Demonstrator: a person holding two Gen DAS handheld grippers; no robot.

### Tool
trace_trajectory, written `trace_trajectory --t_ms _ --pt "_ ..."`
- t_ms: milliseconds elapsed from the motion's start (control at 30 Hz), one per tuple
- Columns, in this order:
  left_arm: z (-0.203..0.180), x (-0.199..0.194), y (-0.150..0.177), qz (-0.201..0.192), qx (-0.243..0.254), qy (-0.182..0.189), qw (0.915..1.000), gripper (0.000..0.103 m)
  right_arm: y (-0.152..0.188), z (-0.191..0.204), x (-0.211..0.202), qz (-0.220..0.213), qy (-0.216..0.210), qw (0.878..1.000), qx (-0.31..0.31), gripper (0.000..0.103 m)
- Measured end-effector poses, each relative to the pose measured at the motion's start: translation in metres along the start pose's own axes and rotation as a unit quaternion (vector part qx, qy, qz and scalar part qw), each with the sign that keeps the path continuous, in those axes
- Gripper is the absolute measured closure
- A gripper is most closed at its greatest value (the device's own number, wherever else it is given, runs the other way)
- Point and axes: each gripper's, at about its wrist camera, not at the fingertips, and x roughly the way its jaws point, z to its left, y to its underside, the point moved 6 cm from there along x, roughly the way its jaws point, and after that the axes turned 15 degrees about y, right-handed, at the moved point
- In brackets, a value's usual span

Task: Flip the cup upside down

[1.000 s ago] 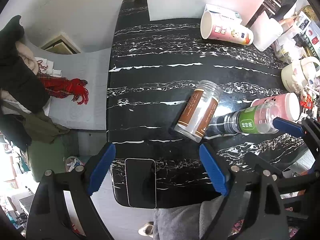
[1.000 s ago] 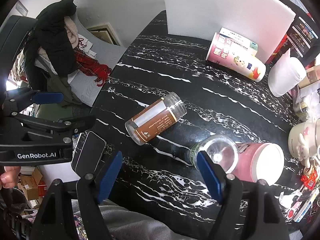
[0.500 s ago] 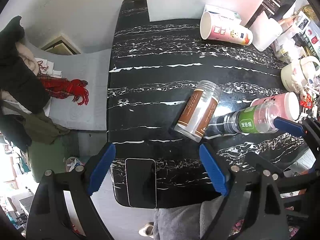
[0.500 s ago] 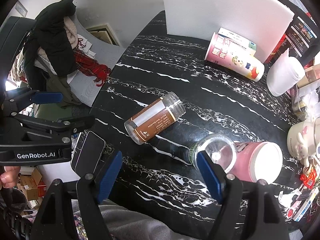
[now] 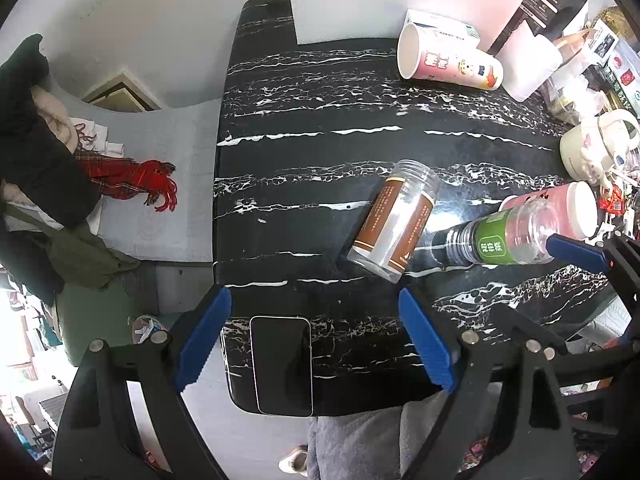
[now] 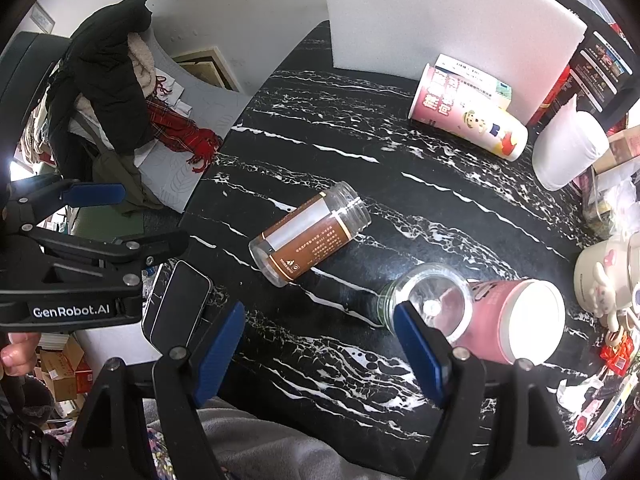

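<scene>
A clear jar with a brown label (image 5: 394, 220) lies on its side mid-table; it also shows in the right wrist view (image 6: 310, 238). A clear jar with a green label (image 5: 504, 238) stands mouth-down beside it, seen from above in the right wrist view (image 6: 430, 304). A pink paper cup (image 5: 448, 60) lies on its side at the back, also in the right wrist view (image 6: 468, 114). My left gripper (image 5: 316, 340) is open and empty above the table's near edge. My right gripper (image 6: 320, 348) is open and empty, its right finger close to the green-label jar.
A black phone (image 5: 284, 364) lies at the table's near edge. A pink tub with a white lid (image 6: 520, 320) lies next to the green-label jar. A white mug (image 5: 592, 148), a white foam board (image 6: 440, 20) and clutter line the right and back of the marble table (image 5: 300, 160).
Almost nothing has moved; the right wrist view has drifted very slightly. Both grippers stay open and the jars stay in place.
</scene>
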Motion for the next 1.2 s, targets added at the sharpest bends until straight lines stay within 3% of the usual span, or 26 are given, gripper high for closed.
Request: trace_trajectory --t_ms 667,1200 --pt "-0.005 0.002 0.001 0.001 0.002 0.002 1.0 0.018 0.002 -0.001 0.001 0.004 -0.003 1.0 0.001 0.026" --pt "-0.017 0.032 -0.027 0.017 0.033 0.015 0.9992 0.018 -0.004 -0.026 0.004 0.014 0.002 0.999 0.037 0.026"
